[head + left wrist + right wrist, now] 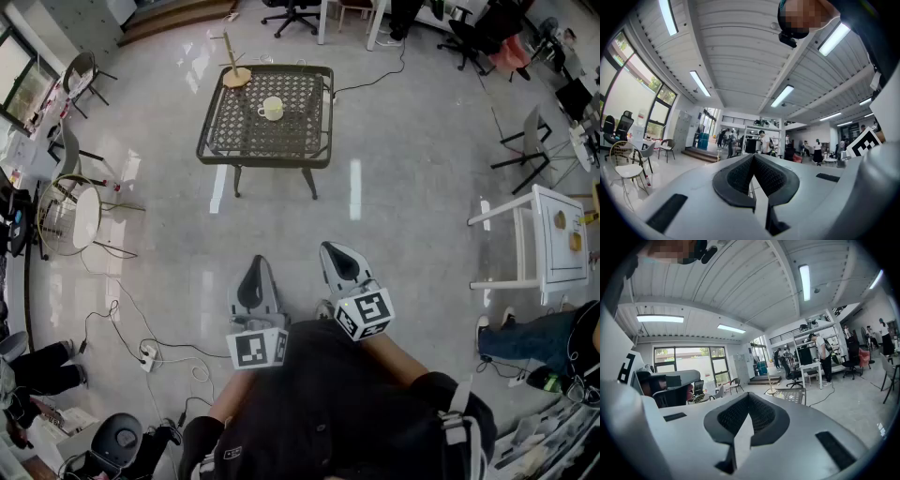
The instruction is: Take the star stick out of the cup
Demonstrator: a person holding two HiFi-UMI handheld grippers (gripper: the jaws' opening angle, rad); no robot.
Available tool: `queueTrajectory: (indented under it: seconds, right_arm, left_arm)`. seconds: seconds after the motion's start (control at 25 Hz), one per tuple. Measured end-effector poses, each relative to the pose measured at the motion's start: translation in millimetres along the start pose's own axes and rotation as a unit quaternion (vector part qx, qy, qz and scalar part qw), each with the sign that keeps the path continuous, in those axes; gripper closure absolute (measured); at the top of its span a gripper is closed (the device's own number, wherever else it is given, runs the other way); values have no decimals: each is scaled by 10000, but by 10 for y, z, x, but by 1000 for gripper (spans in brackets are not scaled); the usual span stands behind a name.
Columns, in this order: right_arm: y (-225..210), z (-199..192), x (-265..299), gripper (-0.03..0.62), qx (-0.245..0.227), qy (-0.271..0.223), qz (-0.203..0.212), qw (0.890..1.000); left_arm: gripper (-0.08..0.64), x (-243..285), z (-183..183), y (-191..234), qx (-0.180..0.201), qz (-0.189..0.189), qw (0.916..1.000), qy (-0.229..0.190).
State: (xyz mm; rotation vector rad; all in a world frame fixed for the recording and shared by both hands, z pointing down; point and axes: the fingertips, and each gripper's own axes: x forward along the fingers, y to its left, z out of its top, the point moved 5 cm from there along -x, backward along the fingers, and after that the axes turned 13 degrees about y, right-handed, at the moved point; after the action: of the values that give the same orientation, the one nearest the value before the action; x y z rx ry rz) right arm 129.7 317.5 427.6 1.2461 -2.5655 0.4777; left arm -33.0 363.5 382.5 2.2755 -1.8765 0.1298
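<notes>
Far ahead in the head view, a cream cup [272, 109] stands on a dark mesh-top table [309, 141]. At the table's far left corner is a wooden round-based stand with an upright rod [234, 73]. From here I cannot make out a star stick in the cup. Both grippers are held close to my body, well short of the table. The left gripper [255, 266] and the right gripper [336, 251] are shut and hold nothing. In the right gripper view the gripper [749, 397] points level towards the table [793, 395]. In the left gripper view the shut gripper [753, 157] faces the room.
Cables and a power strip [147, 354] lie on the floor at left, near a round wire chair [70, 214]. A white side table [548, 234] and a person's legs [525, 342] are at right. Office chairs stand beyond the table. Bare glossy floor lies between me and the table.
</notes>
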Motion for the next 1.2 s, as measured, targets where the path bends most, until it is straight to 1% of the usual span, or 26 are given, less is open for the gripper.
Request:
queueTrajectory:
  seconds: [0.4, 0.64, 0.96, 1.2]
  right_arm:
    - [9, -4, -62, 581, 36, -36, 88, 9999]
    - [-77, -42, -156, 581, 198, -40, 250, 9995]
    - [-264, -78, -333, 582, 210, -94, 465, 9987]
    - [-353, -94, -222, 581, 218, -49, 528, 9984]
  left_arm:
    - [545, -27, -42, -59, -58, 20, 10000, 44]
    - [545, -10, -89, -213, -62, 29, 9999, 76]
    - [545, 16, -78, -542, -3, 128, 9998, 124]
    - [545, 95, -58, -502, -6, 296, 9994, 192]
